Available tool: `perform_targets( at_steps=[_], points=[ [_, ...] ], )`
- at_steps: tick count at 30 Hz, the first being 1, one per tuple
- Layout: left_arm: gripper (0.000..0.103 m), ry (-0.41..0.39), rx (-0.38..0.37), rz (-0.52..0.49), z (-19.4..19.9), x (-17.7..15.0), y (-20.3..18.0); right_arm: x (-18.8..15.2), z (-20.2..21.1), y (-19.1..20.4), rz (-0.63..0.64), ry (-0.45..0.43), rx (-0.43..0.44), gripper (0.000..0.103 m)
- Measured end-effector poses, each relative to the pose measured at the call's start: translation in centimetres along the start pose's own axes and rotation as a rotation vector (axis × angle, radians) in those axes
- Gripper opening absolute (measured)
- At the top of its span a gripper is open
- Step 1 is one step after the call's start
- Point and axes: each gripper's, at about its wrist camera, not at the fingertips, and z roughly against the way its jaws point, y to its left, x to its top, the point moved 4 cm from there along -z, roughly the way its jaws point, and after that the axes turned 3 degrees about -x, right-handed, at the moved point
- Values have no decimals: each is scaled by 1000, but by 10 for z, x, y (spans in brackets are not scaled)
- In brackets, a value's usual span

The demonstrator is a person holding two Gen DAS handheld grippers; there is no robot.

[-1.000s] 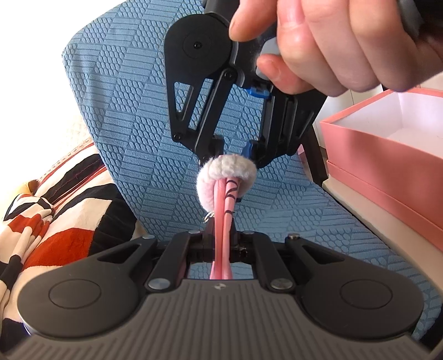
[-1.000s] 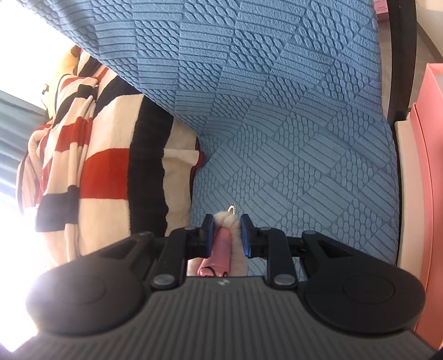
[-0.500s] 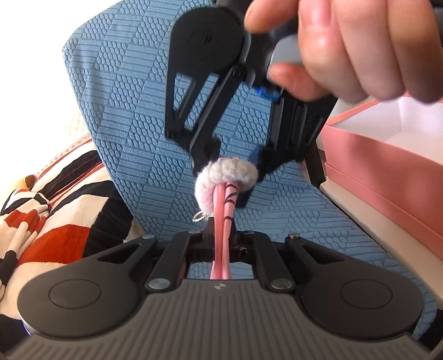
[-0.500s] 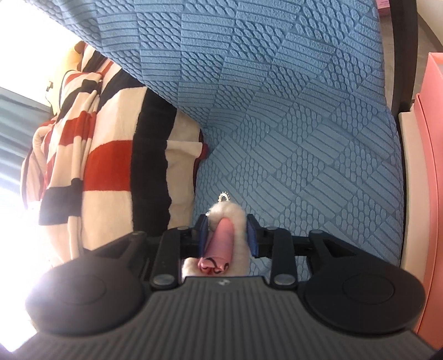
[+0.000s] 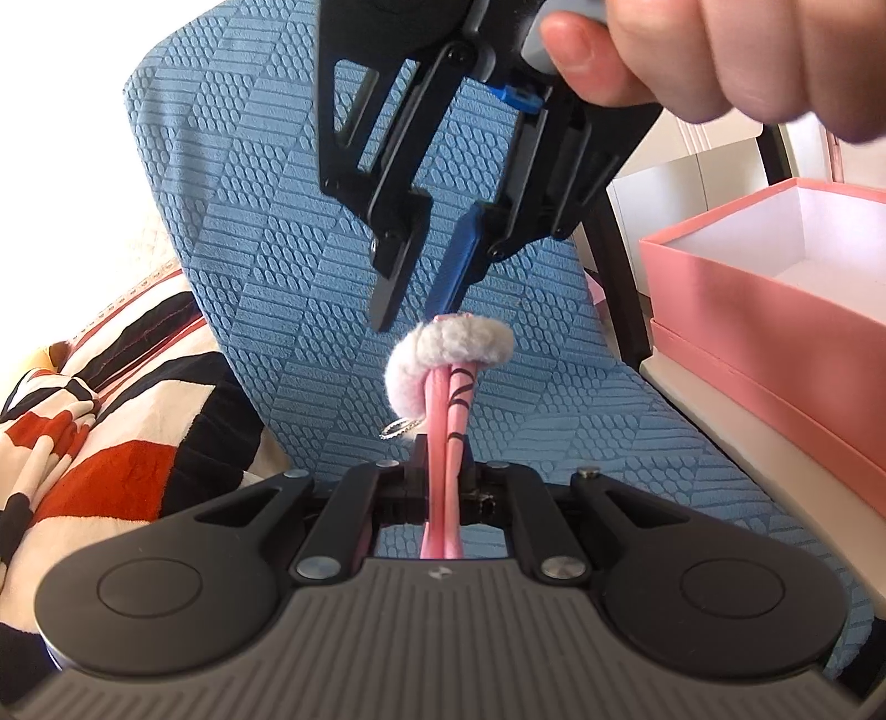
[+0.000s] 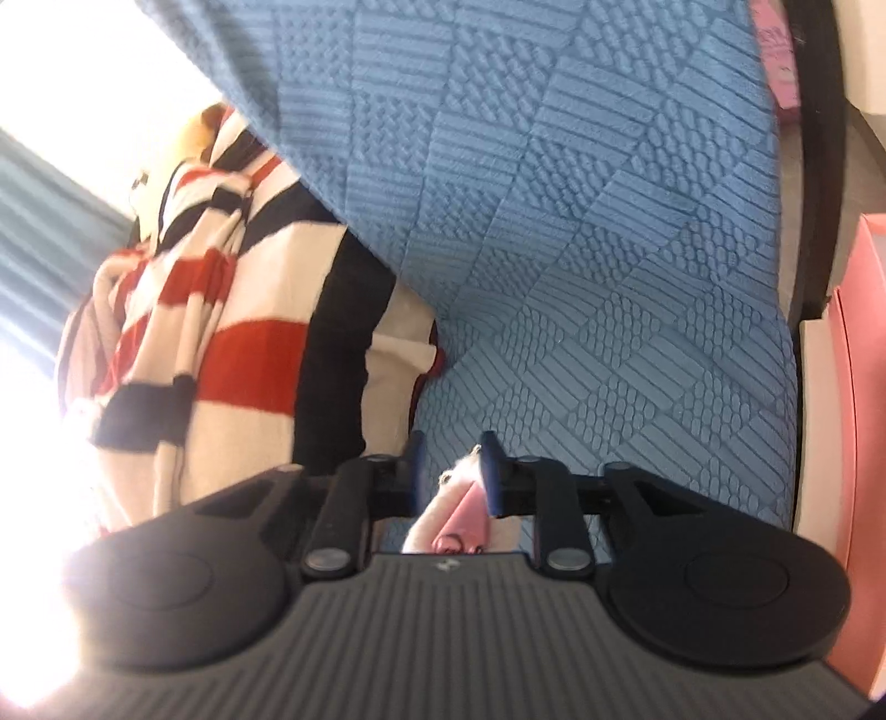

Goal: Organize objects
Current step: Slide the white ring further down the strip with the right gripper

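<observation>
Over the blue textured fabric chair seat (image 5: 310, 266), left hand-held gripper (image 5: 441, 476) is clamped tight on the pink strap end of a pink-and-white fluffy keychain charm (image 5: 451, 354), fluffy end sticking out forward with its small metal ring (image 5: 400, 427) hanging below. Right hand-held gripper (image 5: 418, 302), held by a hand (image 5: 703, 50), sits just above the fluff with jaws closing; in its own view the charm (image 6: 462, 509) lies between its fingers, contact unclear. Pink open cardboard box (image 5: 775, 288) sits right, red-white-black striped cloth (image 5: 99, 432) left.
</observation>
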Motion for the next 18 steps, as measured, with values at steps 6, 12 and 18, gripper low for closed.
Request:
perform_targets(
  at_steps=[6,12,18],
  points=[
    [8,-27,3,-5,4,3,1,-5,-13,3,63,33,-77,18],
    [8,-39,10,-11,5,5,1,-8,-23,1,6,58,-78,19],
    [8,-20,6,5,3,2,2,-14,-28,-11,-123,100,-40,21]
  ],
)
